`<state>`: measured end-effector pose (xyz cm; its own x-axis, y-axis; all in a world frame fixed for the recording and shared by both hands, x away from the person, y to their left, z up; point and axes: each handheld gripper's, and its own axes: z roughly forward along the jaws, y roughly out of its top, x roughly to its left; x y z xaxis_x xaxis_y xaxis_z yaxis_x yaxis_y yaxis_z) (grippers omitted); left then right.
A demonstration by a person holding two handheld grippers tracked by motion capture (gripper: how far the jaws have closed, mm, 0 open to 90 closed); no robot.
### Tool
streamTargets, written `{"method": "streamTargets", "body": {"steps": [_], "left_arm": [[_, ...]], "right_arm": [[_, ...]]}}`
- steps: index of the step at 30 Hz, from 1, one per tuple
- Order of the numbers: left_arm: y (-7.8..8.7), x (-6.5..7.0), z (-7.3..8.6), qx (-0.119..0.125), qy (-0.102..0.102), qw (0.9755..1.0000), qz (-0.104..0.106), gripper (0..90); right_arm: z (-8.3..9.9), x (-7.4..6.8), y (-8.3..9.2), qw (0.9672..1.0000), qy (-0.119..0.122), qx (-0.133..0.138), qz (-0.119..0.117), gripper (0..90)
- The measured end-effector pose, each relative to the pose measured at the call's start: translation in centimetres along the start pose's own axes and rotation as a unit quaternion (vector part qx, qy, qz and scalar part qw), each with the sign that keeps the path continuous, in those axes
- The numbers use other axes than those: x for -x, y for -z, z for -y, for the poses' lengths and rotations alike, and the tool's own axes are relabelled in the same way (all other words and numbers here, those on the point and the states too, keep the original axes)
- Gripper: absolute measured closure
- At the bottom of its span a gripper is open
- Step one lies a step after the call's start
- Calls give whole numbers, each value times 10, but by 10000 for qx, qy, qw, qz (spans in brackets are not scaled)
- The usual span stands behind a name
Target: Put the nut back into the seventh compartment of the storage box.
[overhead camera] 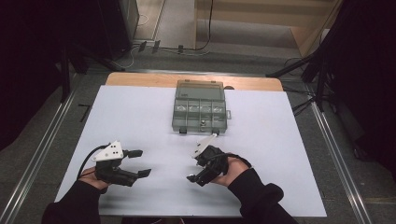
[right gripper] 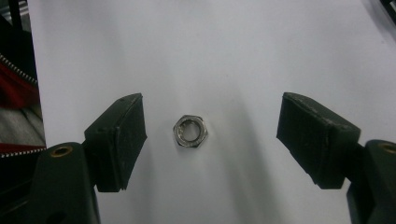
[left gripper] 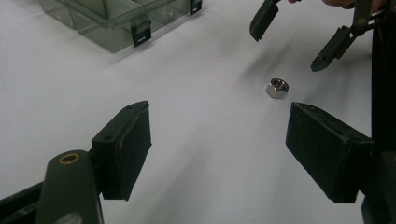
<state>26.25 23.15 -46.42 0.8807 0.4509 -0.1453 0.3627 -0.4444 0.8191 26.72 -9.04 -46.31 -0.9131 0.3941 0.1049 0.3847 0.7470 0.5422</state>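
A small steel hex nut (right gripper: 190, 131) lies flat on the white sheet (overhead camera: 140, 116). My right gripper (right gripper: 210, 140) hovers over it, open, its jaws standing either side of the nut without touching it, the nut nearer the left one. In the high view the right gripper (overhead camera: 193, 168) points down toward the sheet's near middle. My left gripper (overhead camera: 140, 162) is open and holds nothing, aimed right. From the left gripper view, its jaws (left gripper: 219, 149) frame the nut (left gripper: 277, 87) farther off, under the right gripper (left gripper: 289, 44).
A clear plastic compartment box (overhead camera: 200, 112) with black latches stands at the back centre of the sheet, its corner (left gripper: 107, 18) also in the left gripper view. Metal rails (overhead camera: 44, 144) run along both sides of the table. A zipped garment (right gripper: 14, 88) is at the near edge.
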Motion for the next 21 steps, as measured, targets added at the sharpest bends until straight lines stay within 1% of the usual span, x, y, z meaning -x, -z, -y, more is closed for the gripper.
{"method": "streamTargets", "body": {"steps": [3, 5, 8, 11, 14, 19, 21], "left_arm": [[0, 1, 0, 4, -6, 10000, 5, 227], [0, 1, 0, 8, -13, 10000, 8, 227], [0, 1, 0, 3, -2, 10000, 11, 227], [0, 1, 0, 1, -8, 10000, 11, 227], [-1, 1, 0, -3, 1, 10000, 10, 227], [0, 0, 0, -1, -4, 10000, 10, 227], [0, 1, 0, 1, -3, 10000, 1, 227]], "right_arm": [[-1, -3, 0, 9999, 49, -125, 33, 274], [-1, -5, 0, 9997, 141, -205, 12, 301], [0, -7, -1, 9993, 145, -353, -9, 321], [0, -8, -2, 9990, 193, -414, 28, 323], [-1, -10, -3, 9985, 217, -512, 7, 333], [-1, -13, -9, 9969, 318, -723, 54, 366], [0, -13, -11, 9968, 322, -735, -12, 385]]}}
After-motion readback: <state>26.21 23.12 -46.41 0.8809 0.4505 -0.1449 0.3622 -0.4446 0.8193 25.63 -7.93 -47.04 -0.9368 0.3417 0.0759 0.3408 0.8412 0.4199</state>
